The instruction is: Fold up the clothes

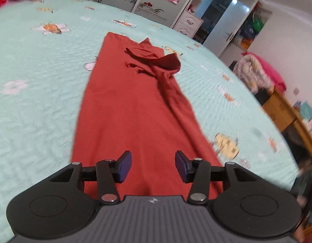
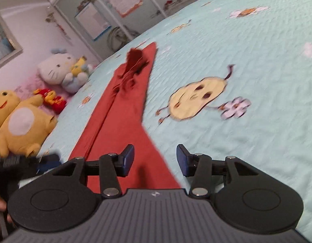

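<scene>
**Red garment in a long strip, both grippers at its near end**

Bedspread [image 1: 34,81]: flat. Red garment [image 1: 125,111] lies lengthwise on it, a bunched part [image 1: 156,60] at the far end. Left gripper [image 1: 153,167] and right gripper [image 2: 155,160] spread, empty. Judgement: pinch near corners evenly; keep edges aligned.

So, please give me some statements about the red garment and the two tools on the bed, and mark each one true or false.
1. The left tool is open, with nothing between its pads. True.
2. The right tool is shut on the red garment. False: it is open and grips nothing.
3. The red garment lies as a long strip on the light blue bedspread. True.
4. The garment is smooth along its whole length. False: its far end is bunched and crumpled.
5. Plush toys sit by the bed's edge in the right wrist view. True.
</scene>
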`<state>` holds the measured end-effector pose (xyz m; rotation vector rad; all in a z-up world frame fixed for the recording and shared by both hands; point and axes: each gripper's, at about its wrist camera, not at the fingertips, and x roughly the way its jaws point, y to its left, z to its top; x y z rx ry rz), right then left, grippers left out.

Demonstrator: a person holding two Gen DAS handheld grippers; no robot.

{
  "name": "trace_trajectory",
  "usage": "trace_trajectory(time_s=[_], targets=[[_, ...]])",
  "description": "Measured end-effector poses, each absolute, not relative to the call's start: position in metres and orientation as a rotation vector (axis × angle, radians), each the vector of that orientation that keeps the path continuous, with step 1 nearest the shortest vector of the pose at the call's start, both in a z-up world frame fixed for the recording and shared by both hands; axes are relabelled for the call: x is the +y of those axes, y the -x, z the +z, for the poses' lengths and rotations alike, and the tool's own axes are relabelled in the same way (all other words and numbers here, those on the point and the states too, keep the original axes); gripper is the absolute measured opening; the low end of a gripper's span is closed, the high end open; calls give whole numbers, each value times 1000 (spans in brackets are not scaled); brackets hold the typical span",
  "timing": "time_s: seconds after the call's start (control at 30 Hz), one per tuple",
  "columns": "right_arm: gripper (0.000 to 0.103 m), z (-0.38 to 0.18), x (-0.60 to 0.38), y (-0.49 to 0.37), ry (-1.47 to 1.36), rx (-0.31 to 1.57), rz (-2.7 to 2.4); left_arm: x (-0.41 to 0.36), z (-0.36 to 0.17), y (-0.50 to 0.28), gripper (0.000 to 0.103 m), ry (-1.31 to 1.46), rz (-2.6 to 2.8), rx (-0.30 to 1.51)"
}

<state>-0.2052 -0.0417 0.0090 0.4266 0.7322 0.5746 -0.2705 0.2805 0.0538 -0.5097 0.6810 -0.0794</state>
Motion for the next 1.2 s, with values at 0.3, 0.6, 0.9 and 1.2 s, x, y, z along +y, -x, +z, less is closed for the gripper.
trace_trajectory(time_s=[0.3, 0.6, 0.9, 1.2], targets=[[17, 14, -33, 210, -333, 712, 643, 306, 41, 203, 61, 670, -15, 620], [23, 3, -35, 221, -314, 671, 757, 331, 38, 110, 68, 894, -52, 557], [38, -15, -45, 207, -442, 680, 854, 343, 11, -5, 69, 1025, 101, 591], [38, -20, -52, 202, -508, 691, 892, 332, 16, -63, 35, 858, 117, 665]])
